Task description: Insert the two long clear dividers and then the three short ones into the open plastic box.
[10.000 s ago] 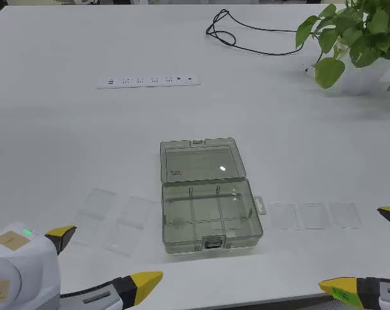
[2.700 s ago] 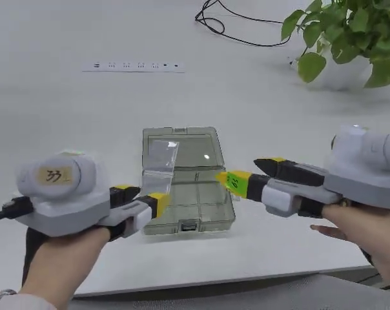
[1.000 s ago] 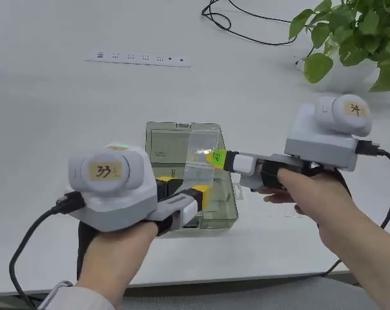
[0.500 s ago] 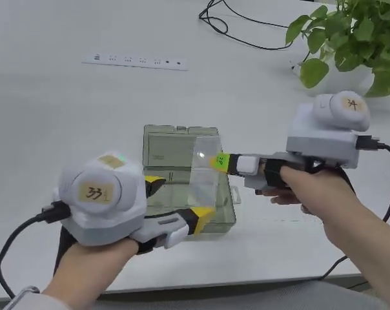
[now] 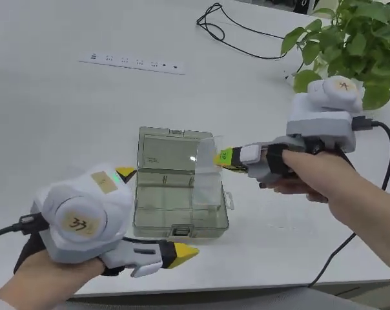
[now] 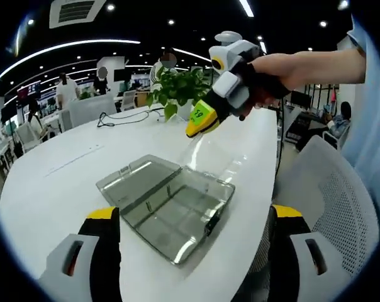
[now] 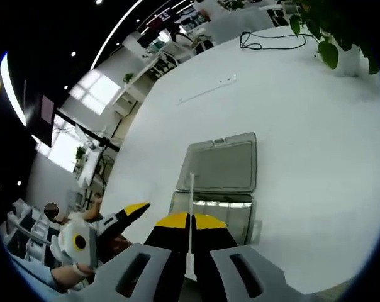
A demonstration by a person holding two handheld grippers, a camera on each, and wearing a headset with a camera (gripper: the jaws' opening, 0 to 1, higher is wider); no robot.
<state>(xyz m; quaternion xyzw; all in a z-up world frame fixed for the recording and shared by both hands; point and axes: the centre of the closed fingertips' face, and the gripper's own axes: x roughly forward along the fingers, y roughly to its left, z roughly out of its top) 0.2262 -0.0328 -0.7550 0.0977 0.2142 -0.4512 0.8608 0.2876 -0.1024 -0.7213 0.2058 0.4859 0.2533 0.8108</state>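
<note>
We hold the R gripper clamped on a clear divider, upright over the open box mid-table to meet its slots; L gripper jaws apart, empty.

open plastic box: lid flat, on white table
left gripper: jaws spread wide, nothing between them
right gripper: pinching clear divider, tilted over open plastic box
</note>
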